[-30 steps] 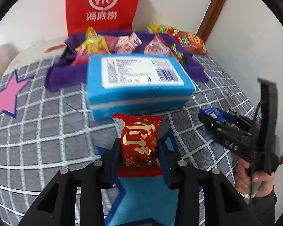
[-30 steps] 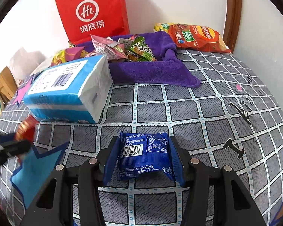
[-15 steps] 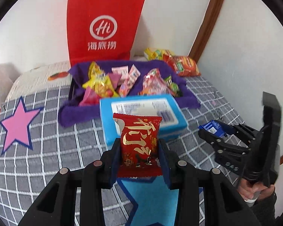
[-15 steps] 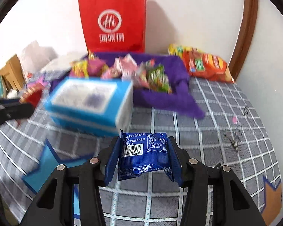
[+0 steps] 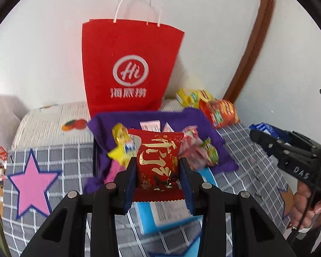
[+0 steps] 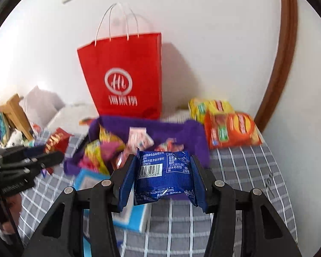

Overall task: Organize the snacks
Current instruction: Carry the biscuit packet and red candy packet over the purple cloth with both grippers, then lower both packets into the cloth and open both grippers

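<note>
My left gripper [image 5: 158,180] is shut on a red snack packet with gold lettering [image 5: 158,160], held in the air in front of the purple cloth-lined basket [image 5: 152,117]. My right gripper [image 6: 162,177] is shut on a blue snack packet with a barcode [image 6: 163,175], also held up short of that basket [image 6: 177,130]. Several bright snack packets [image 5: 201,154] lie in the basket. In the left wrist view the right gripper [image 5: 265,135] shows at the right edge with the blue packet. In the right wrist view the left gripper [image 6: 51,150] shows at the left with the red packet.
A red paper bag [image 5: 128,70] stands against the wall behind the basket. Orange and yellow chip bags [image 6: 229,126] lie at the back right. A blue tissue pack [image 5: 167,214] lies under the grippers on the grey checked cover [image 6: 246,167]. Clutter and a wooden piece [image 6: 12,111] sit at left.
Both grippers have risen and moved toward the basket with their packets. The tissue pack now lies below them and the whole red bag shows.
</note>
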`<state>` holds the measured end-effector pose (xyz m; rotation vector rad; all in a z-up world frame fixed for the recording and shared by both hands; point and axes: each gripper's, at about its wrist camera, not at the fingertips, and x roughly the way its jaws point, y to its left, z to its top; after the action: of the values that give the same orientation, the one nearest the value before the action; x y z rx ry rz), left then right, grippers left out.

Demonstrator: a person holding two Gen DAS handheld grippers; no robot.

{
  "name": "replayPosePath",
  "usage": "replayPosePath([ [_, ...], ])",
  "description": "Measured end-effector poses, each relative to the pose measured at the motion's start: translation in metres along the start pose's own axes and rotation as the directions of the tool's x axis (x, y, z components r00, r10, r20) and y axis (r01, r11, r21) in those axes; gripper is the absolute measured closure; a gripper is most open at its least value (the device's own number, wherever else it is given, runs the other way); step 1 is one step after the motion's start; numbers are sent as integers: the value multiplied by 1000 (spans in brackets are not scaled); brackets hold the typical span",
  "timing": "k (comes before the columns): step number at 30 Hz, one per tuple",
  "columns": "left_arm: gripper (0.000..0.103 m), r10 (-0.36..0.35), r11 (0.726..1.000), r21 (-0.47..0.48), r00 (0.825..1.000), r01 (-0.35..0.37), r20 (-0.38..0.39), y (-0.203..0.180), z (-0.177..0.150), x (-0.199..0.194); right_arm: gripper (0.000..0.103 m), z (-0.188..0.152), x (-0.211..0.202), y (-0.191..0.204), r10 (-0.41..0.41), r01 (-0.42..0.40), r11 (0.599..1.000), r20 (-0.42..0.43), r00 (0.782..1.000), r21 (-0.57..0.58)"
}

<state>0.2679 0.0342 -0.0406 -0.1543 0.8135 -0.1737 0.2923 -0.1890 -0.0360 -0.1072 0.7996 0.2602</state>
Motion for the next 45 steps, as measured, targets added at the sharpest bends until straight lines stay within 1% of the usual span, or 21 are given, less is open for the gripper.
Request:
replayPosePath([
  [3,67,11,1000,-23,1000,-10,10,7,22,10,53,24,10,3,-3,3,1000,16,1000,-12],
  [6,67,3,999,-46,1000,-3,8,14,42,18,53,45,23,6,30,-30,1000,24,999,-4],
  [9,67,12,999,-51,1000,-11,7,24,61,26,53,65,39,8,56,-56,998,17,998,24],
  [12,67,1,996,-87,1000,1,28,36,71,30,53,82,58,9,98,-98,995,2,995,34],
  [14,67,0,994,-109,999,4,34,45,73,34,52,86,69,11,101,-101,995,-9,995,28],
  [16,67,11,994,-113,1000,-10,10,51,75,41,52,85,81,11,100,-100,995,-17,995,24],
  [19,67,29,992,-126,1000,-29,-3,63,74,45,52,73,104,3,149,-147,988,-38,988,56],
  [20,67,28,990,-138,1000,-29,-9,67,73,47,52,70,114,0,162,-157,985,-64,985,72],
  [22,67,24,988,-154,1000,-26,-17,72,73,49,52,67,130,-5,152,-142,986,-129,980,84],
  [25,67,15,988,-156,999,-19,-30,71,72,54,52,63,139,-15,148,-133,986,-155,977,102],
  [27,67,12,987,-158,999,-18,-38,70,70,58,52,60,143,-17,151,-136,987,-194,969,88],
  [30,67,12,988,-153,998,-21,-60,66,68,65,51,56,149,-15,153,-141,988,-223,963,69],
  [35,67,5,992,-127,997,-15,-78,56,65,72,51,47,165,-2,219,-213,976,-304,927,55],
  [38,67,1,994,-113,996,-11,-86,50,64,75,51,41,173,8,196,-202,979,-333,922,18],
  [45,67,-11,994,-112,995,-1,-103,47,62,80,50,30,195,19,217,-224,974,-410,886,33],
])
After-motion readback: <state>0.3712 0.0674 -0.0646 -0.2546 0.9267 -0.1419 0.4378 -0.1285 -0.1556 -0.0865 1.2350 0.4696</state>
